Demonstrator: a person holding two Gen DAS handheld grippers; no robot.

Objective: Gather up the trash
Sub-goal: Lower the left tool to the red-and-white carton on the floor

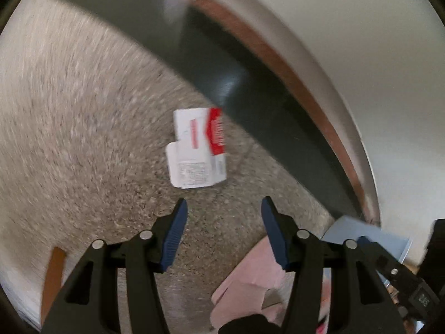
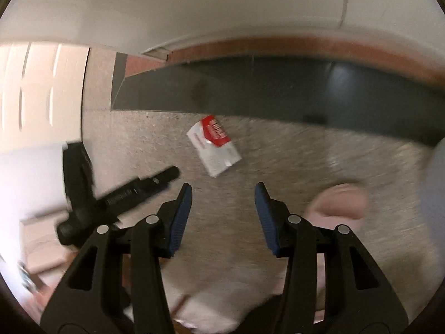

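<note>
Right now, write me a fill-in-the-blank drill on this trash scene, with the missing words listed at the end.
The white carton has a ____ printed panel.
It lies on the speckled ____, beside the dark baseboard.
The left claw has ____ between its blue pads.
The right claw stands ____, short of the carton.

Missing words: red; floor; nothing; open

Ahead of the left gripper (image 1: pixel 224 208), well apart: flat white and red cardboard box (image 1: pixel 198 147), lying on speckled grey carpet (image 1: pixel 83 128). Beyond the box, touching its far edge: long dark grey baseboard strip (image 1: pixel 250 89). Same box ahead of the right gripper (image 2: pixel 223 194), slightly left.
</note>
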